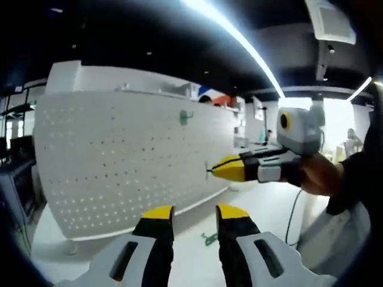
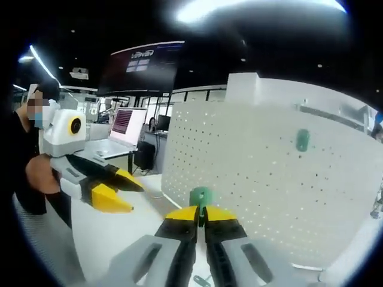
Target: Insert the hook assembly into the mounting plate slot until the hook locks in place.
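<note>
Before perforated white pegboard (image 2: 269,173): right hand-held gripper (image 2: 201,213) pinching green plastic hook (image 2: 201,196); left hand-held gripper (image 1: 195,213) spread.

Left gripper (image 1: 194,218) held with jaws parted; right gripper (image 2: 201,216) with jaws pinched together, extended forward by a hand (image 1: 317,174).

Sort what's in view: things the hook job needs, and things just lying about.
For the job:
- white pegboard
- green hook pinched in the right gripper
- green hook already hung on the board
- left gripper, jaws apart

Lying about:
- green piece on the table
- open laptop
</note>
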The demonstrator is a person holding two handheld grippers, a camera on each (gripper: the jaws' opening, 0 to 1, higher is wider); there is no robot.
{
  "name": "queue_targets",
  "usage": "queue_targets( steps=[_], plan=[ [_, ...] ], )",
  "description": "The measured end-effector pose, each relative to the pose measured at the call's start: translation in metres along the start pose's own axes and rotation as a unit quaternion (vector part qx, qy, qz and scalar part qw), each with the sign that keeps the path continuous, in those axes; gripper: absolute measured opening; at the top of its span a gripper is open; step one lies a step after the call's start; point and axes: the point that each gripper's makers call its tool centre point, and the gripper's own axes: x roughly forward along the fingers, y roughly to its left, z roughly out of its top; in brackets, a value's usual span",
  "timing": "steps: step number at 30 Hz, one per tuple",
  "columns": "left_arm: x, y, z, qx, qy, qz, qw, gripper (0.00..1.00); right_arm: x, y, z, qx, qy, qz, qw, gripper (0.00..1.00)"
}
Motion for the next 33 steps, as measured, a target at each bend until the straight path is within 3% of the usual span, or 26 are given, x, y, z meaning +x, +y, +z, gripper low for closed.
queue_targets(
  steps=[7, 17, 23, 33],
  plan=[
    [-0.002, 0.005, 0.007, 0.018, -0.011, 0.02, 0.9996, 0.4, -0.011, -0.045, 0.012, -0.001, -0.01, -0.054, 0.9985, 0.01],
    [-0.004, 0.007, 0.014, 0.056, -0.021, 0.041, 0.9974, 0.49, -0.023, -0.12, 0.047, 0.002, -0.044, -0.141, 0.989, 0.01],
    [-0.005, 0.01, 0.015, 0.054, -0.021, 0.045, 0.9973, 0.51, -0.021, -0.147, 0.064, 0.003, -0.056, -0.177, 0.9827, 0.01],
    [-0.003, 0.01, 0.012, 0.054, -0.015, 0.042, 0.9975, 0.51, -0.006, -0.186, 0.077, 0.021, -0.074, -0.213, 0.974, 0.01]
  ],
)
